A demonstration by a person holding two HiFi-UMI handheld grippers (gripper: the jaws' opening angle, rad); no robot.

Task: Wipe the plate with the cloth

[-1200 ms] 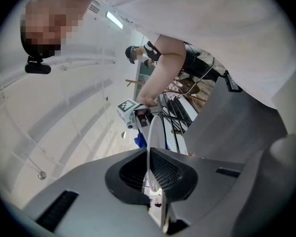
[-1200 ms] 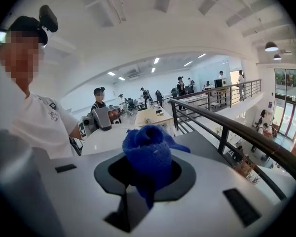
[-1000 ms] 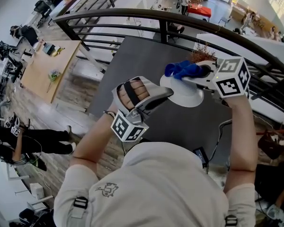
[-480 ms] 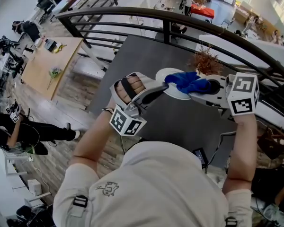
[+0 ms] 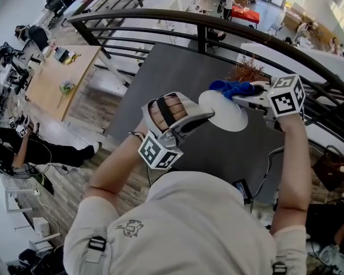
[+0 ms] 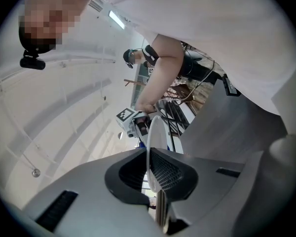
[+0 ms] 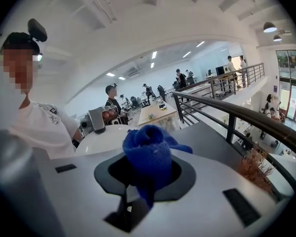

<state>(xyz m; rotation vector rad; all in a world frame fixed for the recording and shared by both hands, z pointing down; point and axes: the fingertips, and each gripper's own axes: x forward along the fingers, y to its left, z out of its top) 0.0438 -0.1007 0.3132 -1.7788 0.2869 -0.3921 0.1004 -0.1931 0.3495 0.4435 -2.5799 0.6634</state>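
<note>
In the head view my left gripper (image 5: 205,118) holds a white plate (image 5: 226,114) by its near-left rim above the dark table. In the left gripper view the plate (image 6: 155,132) shows edge-on, and the left gripper (image 6: 151,177) is shut on it. My right gripper (image 5: 247,91) is shut on a bunched blue cloth (image 5: 231,87), which lies at the plate's far rim. The right gripper view has the cloth (image 7: 149,154) filling the right gripper (image 7: 145,177), with the plate (image 7: 101,138) just behind it and the left gripper (image 7: 96,118) beyond.
A dark grey table (image 5: 172,79) lies under the plate. A black railing (image 5: 200,20) curves along its far side, with a dried plant (image 5: 247,69) near the right gripper. Far below are a wooden table (image 5: 54,79) and people on the lower floor.
The right gripper swept the cloth down onto the plate's face, then back up to its far rim. The left gripper and plate stayed nearly where they were.
</note>
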